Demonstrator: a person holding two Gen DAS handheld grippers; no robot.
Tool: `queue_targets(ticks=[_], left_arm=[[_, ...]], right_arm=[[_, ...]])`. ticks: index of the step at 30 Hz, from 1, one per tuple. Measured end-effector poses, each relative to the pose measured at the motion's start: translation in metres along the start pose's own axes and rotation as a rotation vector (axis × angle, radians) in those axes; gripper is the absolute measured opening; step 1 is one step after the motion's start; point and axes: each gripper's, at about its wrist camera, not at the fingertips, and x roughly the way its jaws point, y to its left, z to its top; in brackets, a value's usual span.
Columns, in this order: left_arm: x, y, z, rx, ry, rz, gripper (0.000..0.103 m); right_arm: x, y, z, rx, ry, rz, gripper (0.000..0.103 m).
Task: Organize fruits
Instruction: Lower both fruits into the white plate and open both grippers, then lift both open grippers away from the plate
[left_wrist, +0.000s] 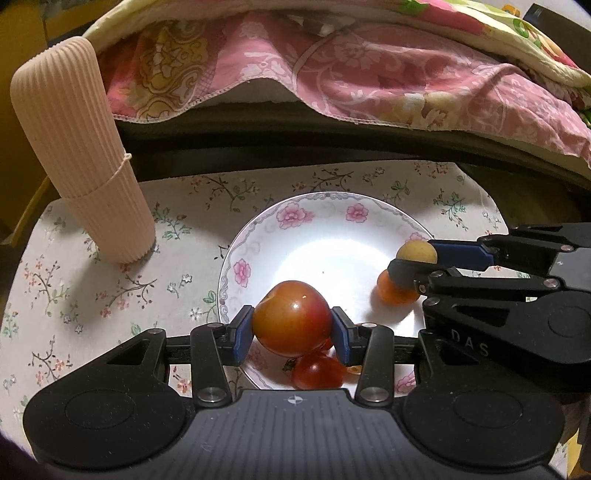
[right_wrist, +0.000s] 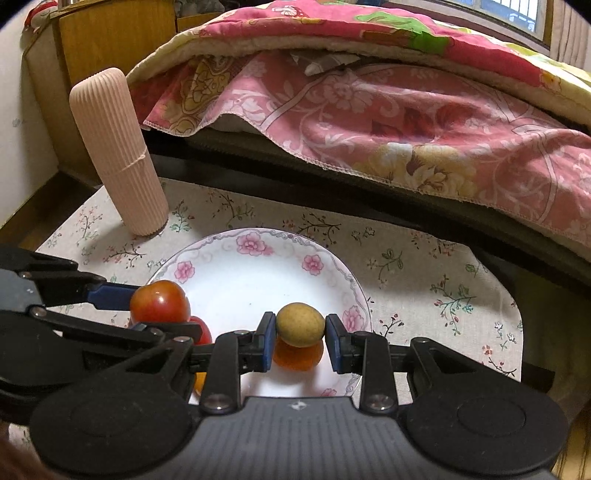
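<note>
Left wrist view: the left claw (left_wrist: 291, 328) pinches a red-orange fruit (left_wrist: 291, 317) between narrowly parted blue pads, just above the floral plate (left_wrist: 325, 210); a cherry tomato (left_wrist: 317, 371) lies directly beneath it. Setting down well likely means lowering onto bare plate beyond the tomato before letting go.

Right wrist view: the right claw (right_wrist: 300, 332), nearly closed, grips a small yellow fruit (right_wrist: 300, 324) over an orange fruit (right_wrist: 297, 357) just below it, at the plate's near edge on the tabletop (right_wrist: 443, 280).
</note>
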Motion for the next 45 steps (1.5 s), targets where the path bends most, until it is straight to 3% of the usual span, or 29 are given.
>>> queue_targets(ticks=[33,45], left_arm=[[-0.003,0.005,0.000,-0.070,-0.027,-0.041,0.065],[-0.003,0.000,-0.002,-0.042,-0.028,-0.032,0.070]], right_arm=[[-0.010,-0.012,0.003,0.080,-0.031,-0.006,0.033],[-0.015,-0.015,0.002,0.096,-0.049,-0.007,0.033]])
